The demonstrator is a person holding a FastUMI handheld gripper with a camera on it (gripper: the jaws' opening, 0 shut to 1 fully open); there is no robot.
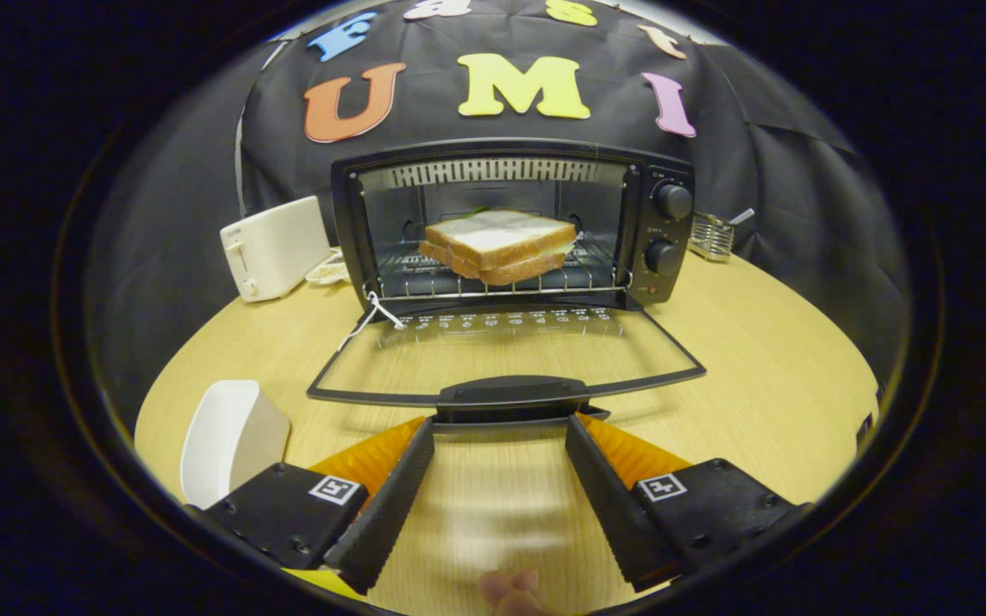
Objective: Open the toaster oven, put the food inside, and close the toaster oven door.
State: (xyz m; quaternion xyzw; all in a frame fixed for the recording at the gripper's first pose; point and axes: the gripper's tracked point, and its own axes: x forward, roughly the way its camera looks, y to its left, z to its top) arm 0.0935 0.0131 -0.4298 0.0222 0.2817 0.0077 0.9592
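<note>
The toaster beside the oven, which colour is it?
White; the toaster shows plainly in the gripper view, left of the oven, beyond the open gripper.

The gripper view looks forward, low over the pale wooden bench (741, 385), near the open black toaster oven (510, 224).

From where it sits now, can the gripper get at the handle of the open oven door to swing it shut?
Probably yes. The gripper is open, its fingertips flanking the door handle right at its near edge, with bare table around. The sandwich sits back on the rack, clear of the door's swing.
</note>
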